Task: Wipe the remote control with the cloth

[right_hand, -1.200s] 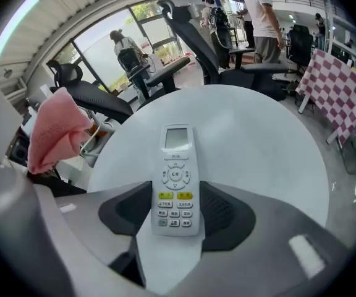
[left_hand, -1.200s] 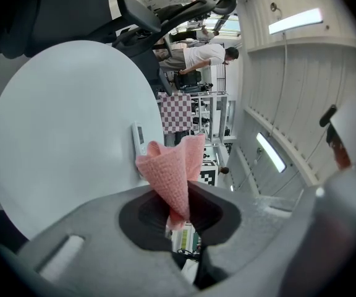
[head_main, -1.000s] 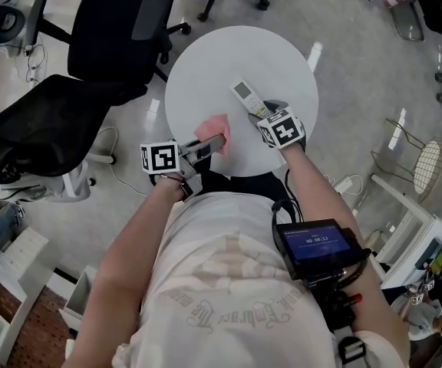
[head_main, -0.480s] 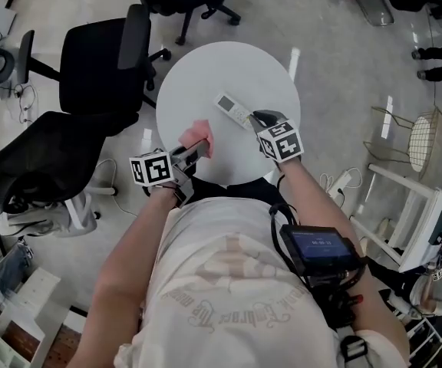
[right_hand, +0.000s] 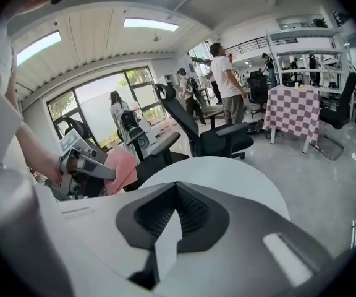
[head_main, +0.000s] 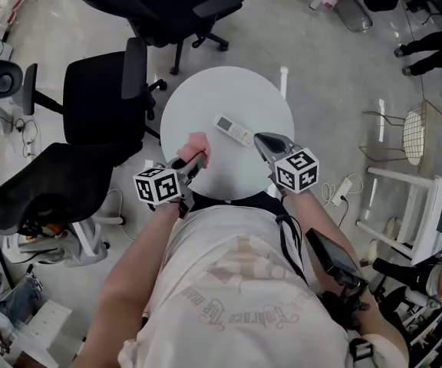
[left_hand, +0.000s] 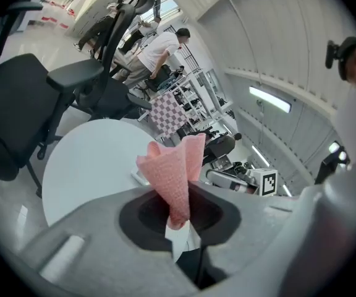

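The white remote control [head_main: 235,130] lies on the round white table [head_main: 206,102], a little right of centre. My left gripper [head_main: 196,158] is shut on a pink cloth [head_main: 198,143], held above the table's near left part, left of the remote. In the left gripper view the cloth [left_hand: 175,169] stands up out of the jaws of the left gripper [left_hand: 180,223]. My right gripper [head_main: 258,138] hangs just right of the remote, apart from it. Its jaws have just been closing and now stand shut with nothing between them in the right gripper view [right_hand: 175,192].
Black office chairs [head_main: 102,90] stand left of and beyond the table. A white wire chair [head_main: 417,136] and a white shelf unit [head_main: 420,205] are to the right. People stand far off by a checkered table [right_hand: 295,113].
My right gripper was at the remote's near end, then lifted off and shut; the remote stayed on the table. My left gripper rose slightly and rolled with the cloth.
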The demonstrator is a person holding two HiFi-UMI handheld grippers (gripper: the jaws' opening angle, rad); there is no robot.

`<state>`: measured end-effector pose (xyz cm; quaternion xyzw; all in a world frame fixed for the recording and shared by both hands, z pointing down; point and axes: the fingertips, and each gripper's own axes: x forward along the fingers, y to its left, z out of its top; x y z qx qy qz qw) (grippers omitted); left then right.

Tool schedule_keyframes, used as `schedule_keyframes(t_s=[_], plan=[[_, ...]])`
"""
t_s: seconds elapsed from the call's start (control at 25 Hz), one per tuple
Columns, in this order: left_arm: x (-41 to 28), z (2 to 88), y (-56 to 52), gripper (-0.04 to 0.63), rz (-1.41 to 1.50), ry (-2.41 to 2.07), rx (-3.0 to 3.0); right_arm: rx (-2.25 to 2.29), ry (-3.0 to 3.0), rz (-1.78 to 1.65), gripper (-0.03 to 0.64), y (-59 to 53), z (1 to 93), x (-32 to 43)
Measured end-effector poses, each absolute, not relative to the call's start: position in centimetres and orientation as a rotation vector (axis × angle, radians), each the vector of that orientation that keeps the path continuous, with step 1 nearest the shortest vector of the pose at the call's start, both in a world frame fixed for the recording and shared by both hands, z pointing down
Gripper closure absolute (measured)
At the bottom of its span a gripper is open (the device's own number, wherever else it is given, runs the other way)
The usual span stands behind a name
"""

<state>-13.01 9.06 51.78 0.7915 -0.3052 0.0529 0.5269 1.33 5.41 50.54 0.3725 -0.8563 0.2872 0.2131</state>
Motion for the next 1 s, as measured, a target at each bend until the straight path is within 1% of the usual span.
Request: schedule_keyframes(t_s=[0.44, 0.68, 1.0], plan=[[-14.3, 49.6, 7.8, 0.546, 0.237, -0.755, 2.094, 1.194, -2.421, 0.757, 0.611, 6.8, 47.4, 1.4], [-13.5, 47.6, 7.2, 0.549, 0.311, -0.783, 2.294, 1.244, -2.432, 0.740, 0.611, 7.0, 46.2, 1.6], [-12.2, 47.1, 6.4, 0.549, 0.340, -0.758, 2.353, 1.260, -2.431, 0.736, 0.611, 6.8, 45.8, 2.1]])
